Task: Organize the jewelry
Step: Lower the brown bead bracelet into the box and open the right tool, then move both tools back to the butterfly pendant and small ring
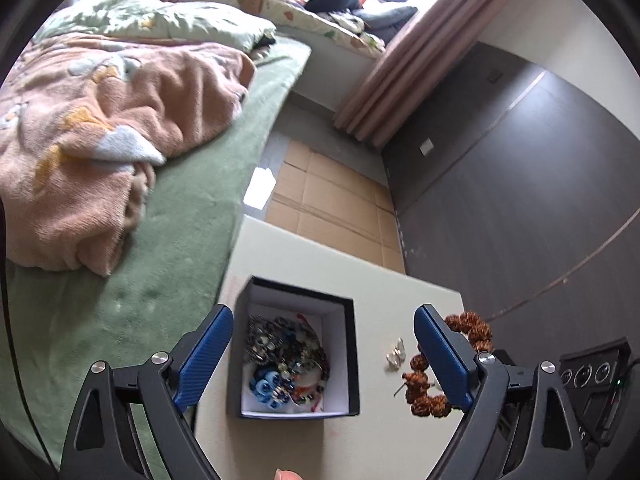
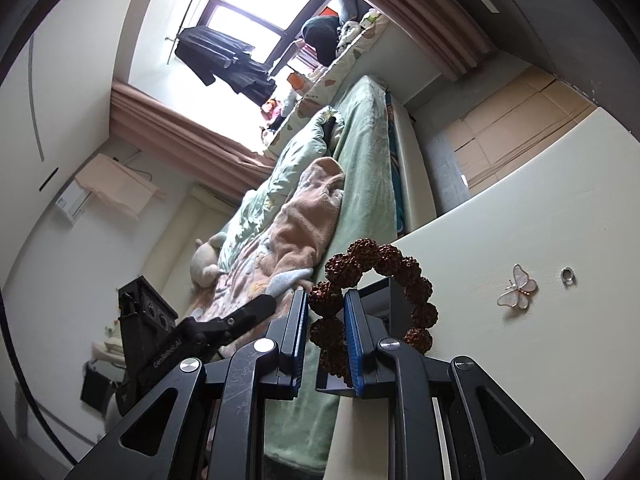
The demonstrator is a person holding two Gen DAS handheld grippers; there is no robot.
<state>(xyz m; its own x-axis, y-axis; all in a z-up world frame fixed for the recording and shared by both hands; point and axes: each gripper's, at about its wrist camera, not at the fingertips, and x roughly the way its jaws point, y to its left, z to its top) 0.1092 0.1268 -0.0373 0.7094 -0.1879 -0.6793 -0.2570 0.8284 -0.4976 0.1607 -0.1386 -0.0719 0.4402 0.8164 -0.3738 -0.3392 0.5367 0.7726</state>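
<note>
A black box with a white inside (image 1: 347,344) stands on the cream table (image 1: 312,264) and holds several pieces of jewelry (image 1: 284,360). My left gripper (image 1: 324,346) is open above it, one finger on each side. A brown bead bracelet (image 2: 376,280) is gripped by my right gripper (image 2: 326,320), lifted above the table; it also shows in the left wrist view (image 1: 468,328). A butterfly brooch (image 2: 518,285) and a small ring (image 2: 567,275) lie on the table. The brooch also shows beside the box (image 1: 396,354).
A bed with a green cover (image 1: 188,240) and a pink blanket (image 1: 100,128) runs along the table's left side. Flattened cardboard (image 1: 332,196) lies on the floor beyond the table. A dark wall panel (image 1: 520,184) is to the right.
</note>
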